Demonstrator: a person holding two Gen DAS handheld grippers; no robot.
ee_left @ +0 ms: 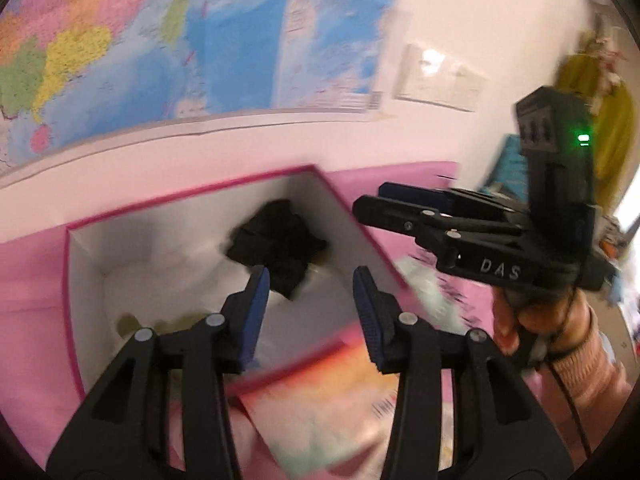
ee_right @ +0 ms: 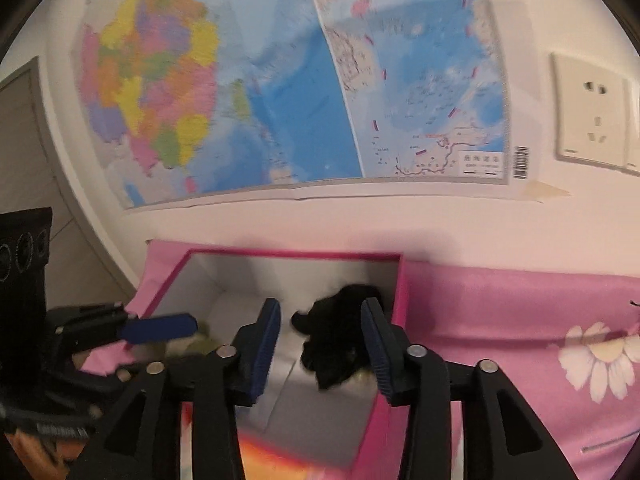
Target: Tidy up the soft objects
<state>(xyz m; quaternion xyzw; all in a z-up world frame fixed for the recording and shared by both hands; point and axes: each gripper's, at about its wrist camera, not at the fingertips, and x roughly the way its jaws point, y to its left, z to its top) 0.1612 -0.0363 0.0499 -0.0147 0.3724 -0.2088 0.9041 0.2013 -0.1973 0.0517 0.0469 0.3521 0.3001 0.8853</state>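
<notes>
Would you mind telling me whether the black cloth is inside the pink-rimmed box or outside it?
Inside: the black cloth lies crumpled on the white floor of the pink-rimmed box, within its walls.

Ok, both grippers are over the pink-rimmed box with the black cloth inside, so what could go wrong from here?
1. The black cloth lies loose and bunched against the right wall of the box; it may not stay tidy.
2. The left gripper and right gripper hang close together with open, empty jaws; they could knock each other.
3. A jaw could catch the box rim and shift the box on the pink sheet.
</notes>
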